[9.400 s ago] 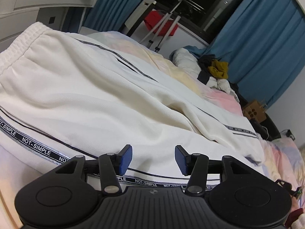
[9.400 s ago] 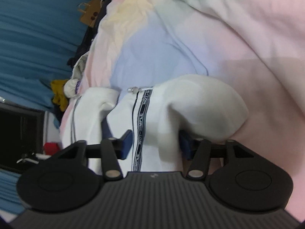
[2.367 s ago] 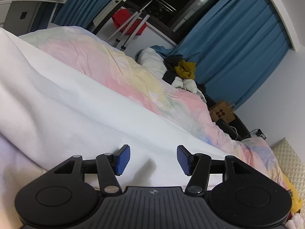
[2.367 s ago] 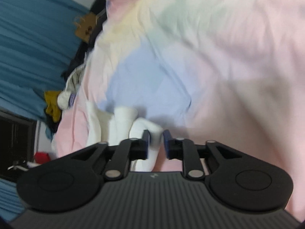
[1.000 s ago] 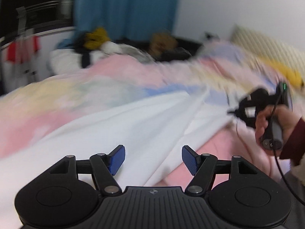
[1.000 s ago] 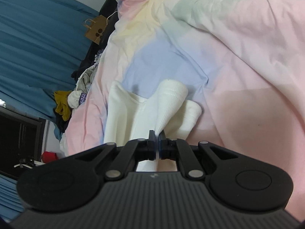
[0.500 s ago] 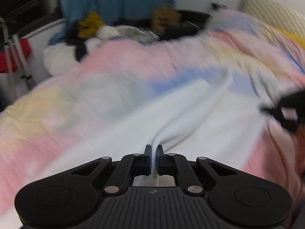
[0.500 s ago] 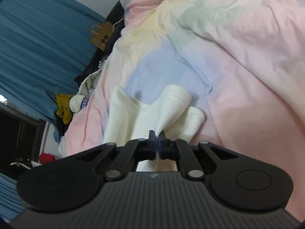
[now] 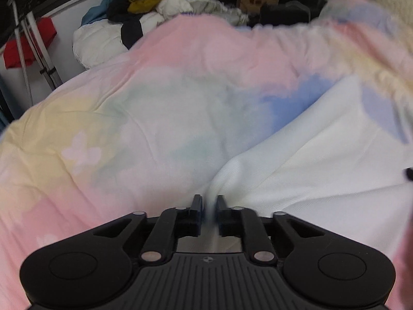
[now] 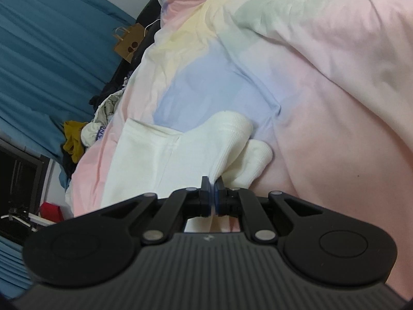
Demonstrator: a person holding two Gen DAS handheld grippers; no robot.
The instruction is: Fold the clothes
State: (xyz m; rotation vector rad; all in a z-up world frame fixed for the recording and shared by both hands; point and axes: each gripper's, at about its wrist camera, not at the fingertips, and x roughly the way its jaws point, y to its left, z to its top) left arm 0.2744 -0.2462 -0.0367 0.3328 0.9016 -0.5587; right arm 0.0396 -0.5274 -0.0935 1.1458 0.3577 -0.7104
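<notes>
White garment (image 9: 322,160) lies spread on the pastel duvet (image 9: 144,118), its cuffed ends (image 10: 232,139) over the blue patch, well in from the duvet's edges. Left gripper (image 9: 208,206): jaws parting, a narrow gap, a bunched ridge of the white fabric between them; contact with the pads appears lost, though blur hampers the view. Right gripper (image 10: 213,191): closed tight, pinching a fold of the same garment beside the cuffs.

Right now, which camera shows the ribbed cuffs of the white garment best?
The right wrist view: both rounded white ribbed cuffs lie sharp on the pastel duvet, just beyond the claw. The left wrist view shows only a blurred smooth white panel, no cuffs.
</notes>
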